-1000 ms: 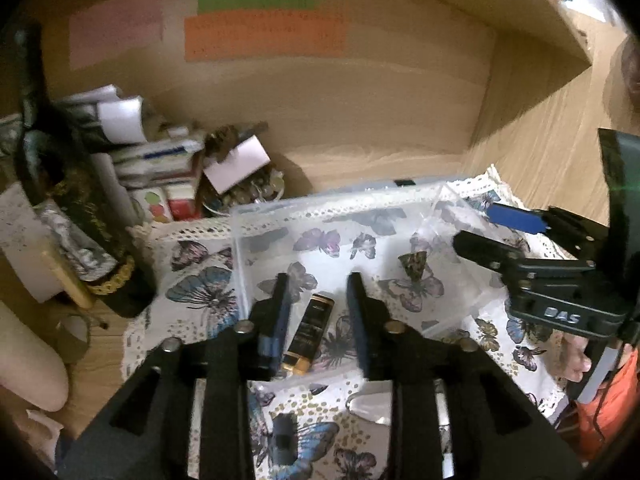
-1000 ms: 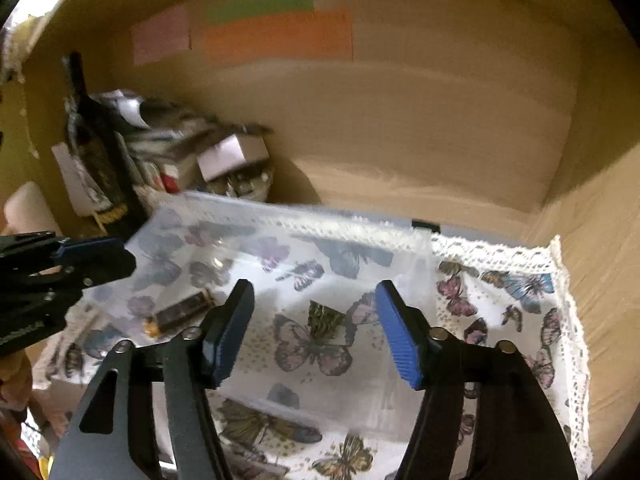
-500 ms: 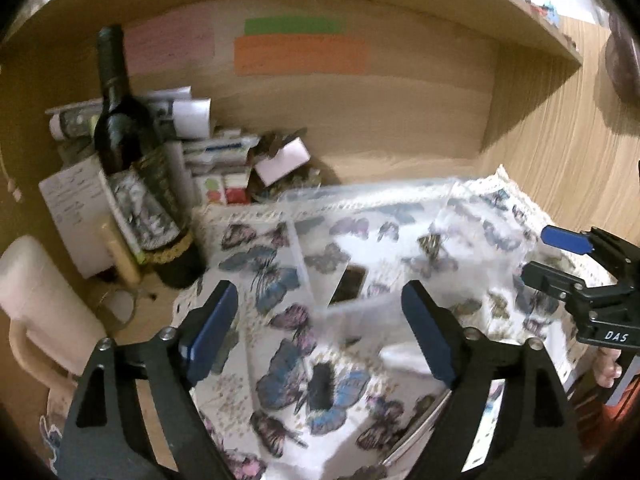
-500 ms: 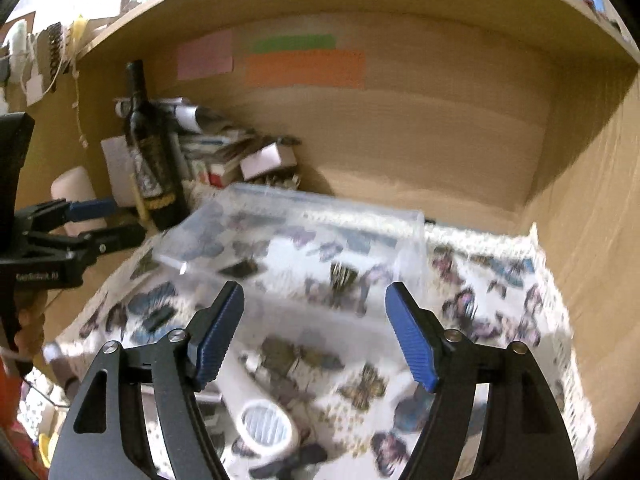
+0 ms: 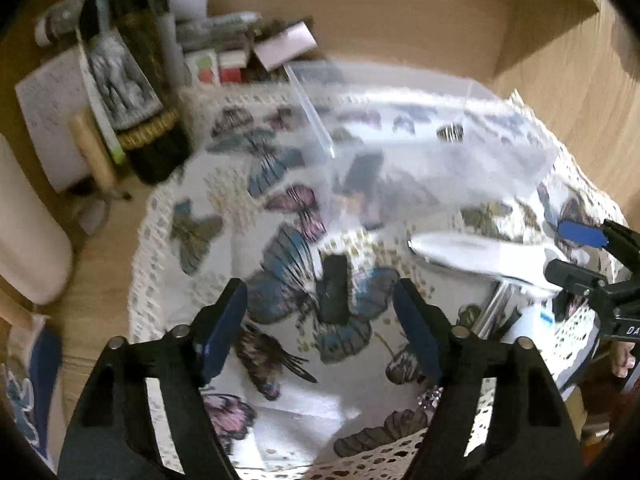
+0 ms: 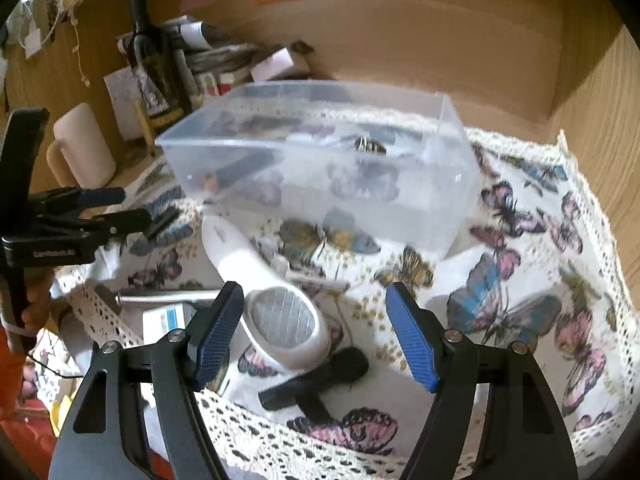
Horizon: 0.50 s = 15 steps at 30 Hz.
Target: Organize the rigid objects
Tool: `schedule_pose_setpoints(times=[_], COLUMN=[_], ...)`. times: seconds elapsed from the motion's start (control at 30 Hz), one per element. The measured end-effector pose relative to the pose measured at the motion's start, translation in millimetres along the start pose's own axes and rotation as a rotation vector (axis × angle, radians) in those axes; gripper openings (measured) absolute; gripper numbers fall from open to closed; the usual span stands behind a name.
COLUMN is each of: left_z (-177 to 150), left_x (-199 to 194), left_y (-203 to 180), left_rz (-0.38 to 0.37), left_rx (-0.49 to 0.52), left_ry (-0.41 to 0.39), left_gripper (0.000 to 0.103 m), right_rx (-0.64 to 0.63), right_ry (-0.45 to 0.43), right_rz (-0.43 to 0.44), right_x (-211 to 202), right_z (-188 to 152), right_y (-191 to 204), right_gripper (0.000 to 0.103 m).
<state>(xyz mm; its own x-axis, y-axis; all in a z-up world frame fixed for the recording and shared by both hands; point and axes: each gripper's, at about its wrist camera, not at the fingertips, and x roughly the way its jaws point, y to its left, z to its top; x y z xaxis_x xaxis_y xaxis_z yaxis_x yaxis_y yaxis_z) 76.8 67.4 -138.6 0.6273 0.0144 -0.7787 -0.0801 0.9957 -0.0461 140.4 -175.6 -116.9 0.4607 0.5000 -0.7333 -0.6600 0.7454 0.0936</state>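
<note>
**Both grippers spread above the butterfly cloth**

I see my left gripper (image 5: 320, 320) spread wide and empty over a small black object (image 5: 334, 288) lying on the butterfly tablecloth (image 5: 224, 216). My right gripper (image 6: 316, 328) is likewise released, holding nothing, hovering above a white handheld device (image 6: 276, 300) with a mesh face. The clear plastic bin (image 6: 320, 160) stands behind it on the cloth, a dark tube (image 6: 240, 170) inside. A wine bottle (image 6: 154, 68) stands at the far left.
</note>
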Motion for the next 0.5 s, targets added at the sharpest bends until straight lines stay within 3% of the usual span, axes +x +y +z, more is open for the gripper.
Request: schedule_pose_setpoints(times=[0.27, 0.33, 0.4, 0.5], left_z=[-6, -6, -6, -7], left_x=[14, 14, 12, 12], left_y=[-8, -9, -11, -13], left_rz=[0.017, 0.024, 0.016, 0.012], left_rx=[0.022, 0.028, 0.043, 0.063], left_ry=[0.031, 0.024, 0.017, 0.007], left_gripper=[0.064, 0.055, 0.037, 0.025], right_rx=[-0.011, -0.018, -0.014, -0.022], right_ry=[0.041, 0.052, 0.058, 0.045], right_rz=[0.036, 0.037, 0.053, 0.052], right_x=[15, 21, 25, 24], right_z=[-4, -5, -7, -7], right_y=[5, 8, 8, 9], right_gripper=[0.071, 0.069, 0.062, 0.052])
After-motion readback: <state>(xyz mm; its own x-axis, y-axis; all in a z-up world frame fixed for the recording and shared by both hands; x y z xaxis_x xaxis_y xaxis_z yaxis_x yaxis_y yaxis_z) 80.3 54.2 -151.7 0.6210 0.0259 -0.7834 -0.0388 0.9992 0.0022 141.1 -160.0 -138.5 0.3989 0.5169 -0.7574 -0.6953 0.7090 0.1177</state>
